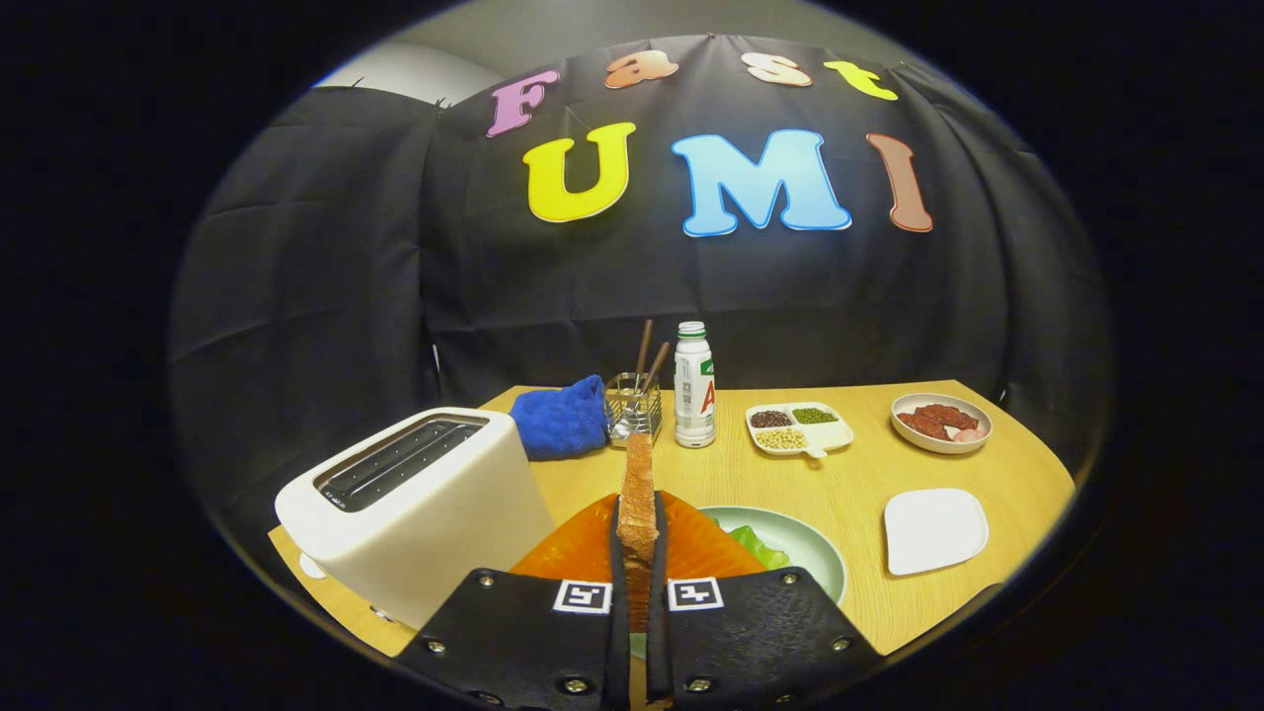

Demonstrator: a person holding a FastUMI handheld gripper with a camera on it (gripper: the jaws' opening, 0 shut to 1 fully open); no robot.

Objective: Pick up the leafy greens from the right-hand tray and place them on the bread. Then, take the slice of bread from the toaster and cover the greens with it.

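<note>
My hand-held gripper (pixel 639 578) pinches the toasted bread slice (pixel 638 494) upright on edge, above what seems the pale green plate (pixel 810 548) holding leafy greens (pixel 755 543).

white bottle (pixel 694 384), red mark on label, perhaps a letter A

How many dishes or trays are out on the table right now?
4. A divided dish right of the bottle, a round bowl farther right, an empty square tray in front of it, and a green plate beyond the gripper, partly hidden.
</note>
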